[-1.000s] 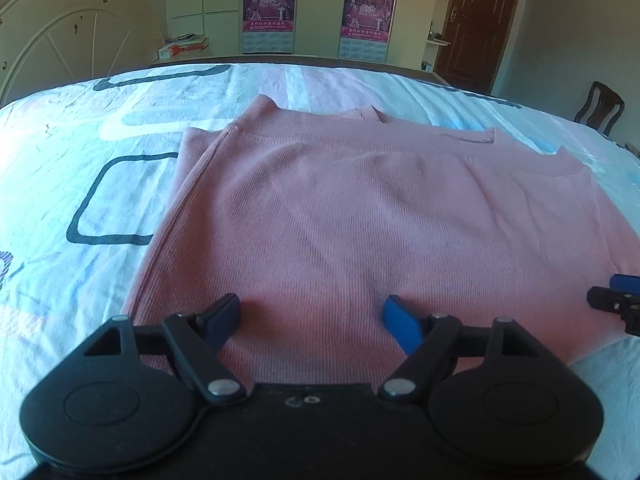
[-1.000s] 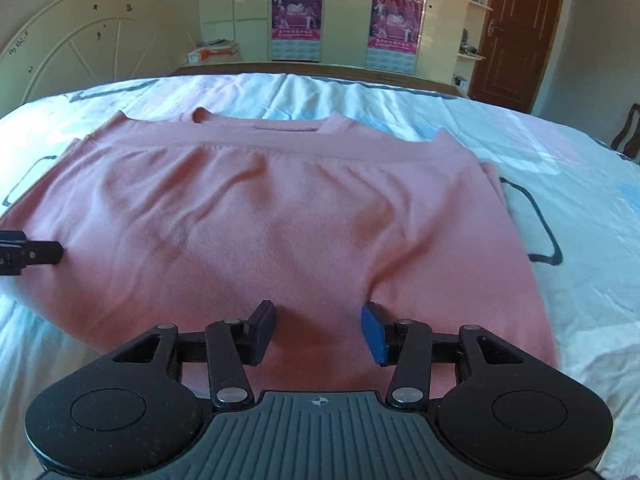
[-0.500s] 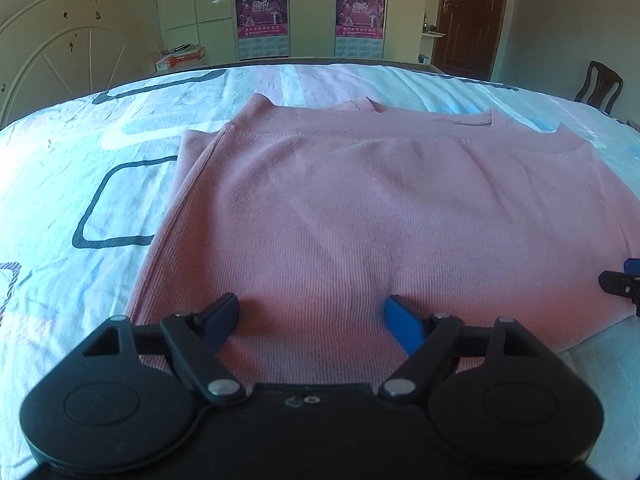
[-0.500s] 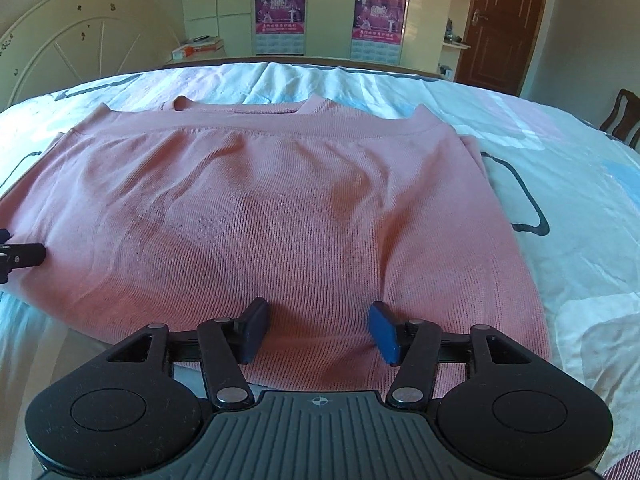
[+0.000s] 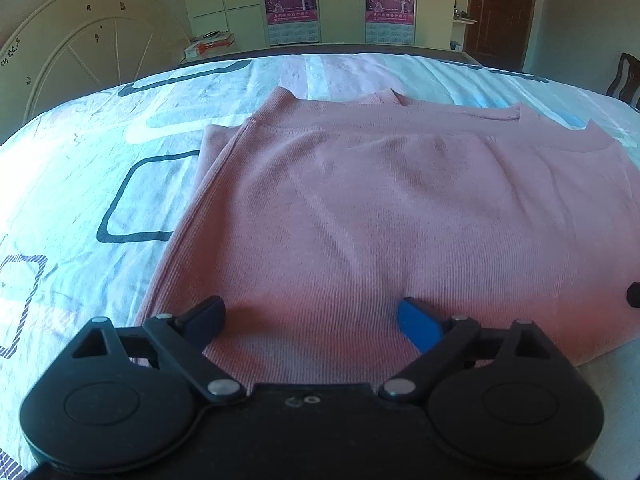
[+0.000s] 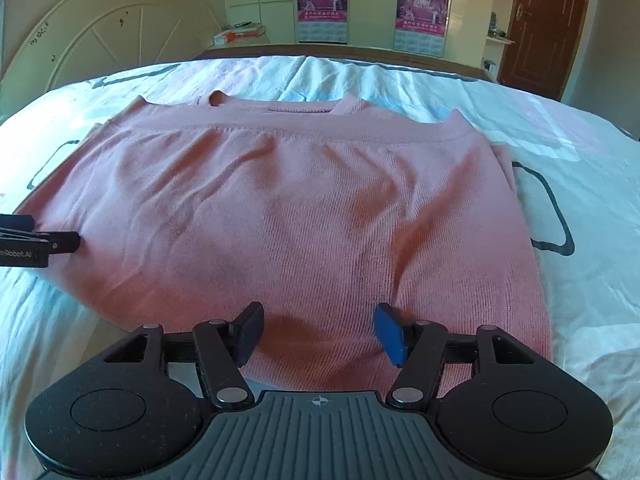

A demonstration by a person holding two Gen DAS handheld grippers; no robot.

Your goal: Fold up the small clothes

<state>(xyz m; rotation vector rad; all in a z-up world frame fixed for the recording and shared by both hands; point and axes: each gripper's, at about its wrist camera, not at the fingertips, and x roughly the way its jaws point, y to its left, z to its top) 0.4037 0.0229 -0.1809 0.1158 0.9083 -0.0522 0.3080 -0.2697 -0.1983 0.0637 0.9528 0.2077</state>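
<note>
A pink knit sweater [image 5: 380, 216] lies folded flat on the bed, collar at the far side; it also shows in the right wrist view [image 6: 288, 208]. My left gripper [image 5: 312, 320] is open, its fingers over the near left edge of the sweater. My right gripper [image 6: 318, 332] is open over the near right edge. Neither holds cloth. The left gripper's tip shows at the left edge of the right wrist view [image 6: 44, 244]; the right gripper's tip shows at the right edge of the left wrist view [image 5: 634, 295].
The bed sheet [image 5: 80, 168] is pale blue and pink with dark outlined shapes. A white headboard [image 5: 80, 52] stands at the far left, wardrobes with posters [image 6: 320, 0] behind, a brown door [image 6: 544, 20] and a chair [image 5: 626, 76] at the right.
Both grippers have drawn slightly back and up from the sweater's near edge, staying open. The sweater has not moved.
</note>
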